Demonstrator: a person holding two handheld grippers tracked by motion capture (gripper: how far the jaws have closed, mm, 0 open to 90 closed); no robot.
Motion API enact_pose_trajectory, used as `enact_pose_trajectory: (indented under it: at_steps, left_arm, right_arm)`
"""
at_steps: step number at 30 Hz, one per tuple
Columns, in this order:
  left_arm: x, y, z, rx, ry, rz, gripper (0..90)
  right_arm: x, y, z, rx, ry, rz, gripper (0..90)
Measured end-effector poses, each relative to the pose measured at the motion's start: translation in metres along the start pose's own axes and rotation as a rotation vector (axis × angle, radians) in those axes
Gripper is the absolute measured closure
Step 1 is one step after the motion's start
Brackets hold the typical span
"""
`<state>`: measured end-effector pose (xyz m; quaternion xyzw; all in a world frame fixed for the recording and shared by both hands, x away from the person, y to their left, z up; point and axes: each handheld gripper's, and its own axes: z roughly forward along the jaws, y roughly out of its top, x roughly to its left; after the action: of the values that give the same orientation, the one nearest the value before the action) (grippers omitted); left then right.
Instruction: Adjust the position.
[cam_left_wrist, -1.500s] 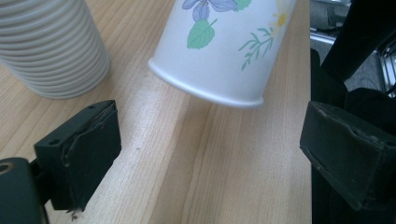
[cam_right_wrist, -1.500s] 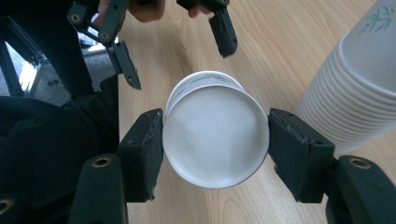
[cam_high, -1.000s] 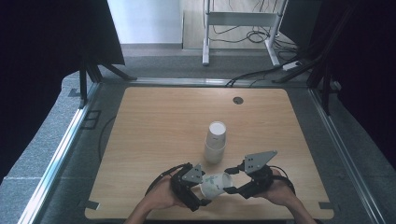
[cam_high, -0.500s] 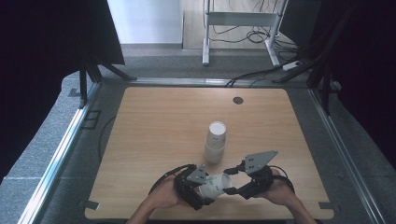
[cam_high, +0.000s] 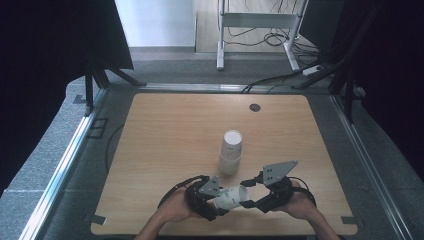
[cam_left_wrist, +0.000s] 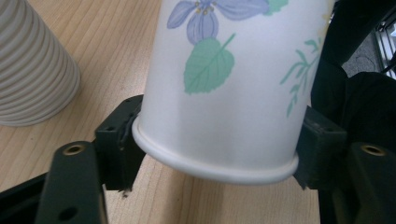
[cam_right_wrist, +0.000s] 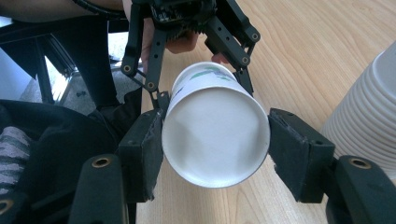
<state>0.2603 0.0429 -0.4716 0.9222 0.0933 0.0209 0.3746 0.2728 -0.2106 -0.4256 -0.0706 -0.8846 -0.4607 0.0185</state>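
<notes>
Both claws, left (cam_left_wrist: 215, 154) and right (cam_right_wrist: 215, 154), clamped on flower-printed paper cup (cam_left_wrist: 224, 88), no legible writing.

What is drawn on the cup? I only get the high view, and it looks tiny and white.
Observer: A purple flower and green leaves run along the side of the cup, as the left gripper view shows.
Operator: Which end does the right gripper hold?
Observer: The closed bottom. The right gripper has its jaws pressed on that end from both sides.
Operator: Is the left gripper holding it too?
Observer: Yes. The left gripper has just been closing its jaws, and they now sit against the cup right at its rolled rim.
</notes>
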Motion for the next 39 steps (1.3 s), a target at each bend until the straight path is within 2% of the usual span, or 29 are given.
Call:
enact_pose_trajectory:
  at_steps: [11,16,22,26,30,39]
  left_arm:
    - [0.000,0.003,-0.004,0.033,0.015,0.006,37.9]
    - [-0.001,0.005,-0.006,0.050,0.039,0.015,38.9]
    - [-0.002,0.008,-0.011,0.052,0.043,0.015,39.3]
    - [-0.002,0.009,-0.012,0.081,0.056,0.013,39.1]
    - [-0.002,0.011,-0.013,0.108,0.070,0.016,38.8]
    - [-0.009,0.016,-0.010,0.195,0.147,0.073,38.7]
  right_arm:
    - [-0.002,-0.001,0.002,0.026,0.002,0.010,37.8]
    - [-0.001,0.000,0.003,0.035,-0.007,0.013,37.0]
    - [0.000,0.001,0.003,0.048,-0.031,0.021,28.5]
    - [0.003,0.004,0.004,0.077,-0.048,0.004,24.7]
    - [0.006,0.006,0.006,0.131,-0.077,-0.021,22.5]
    - [0.009,0.008,0.009,0.215,-0.116,-0.021,21.6]
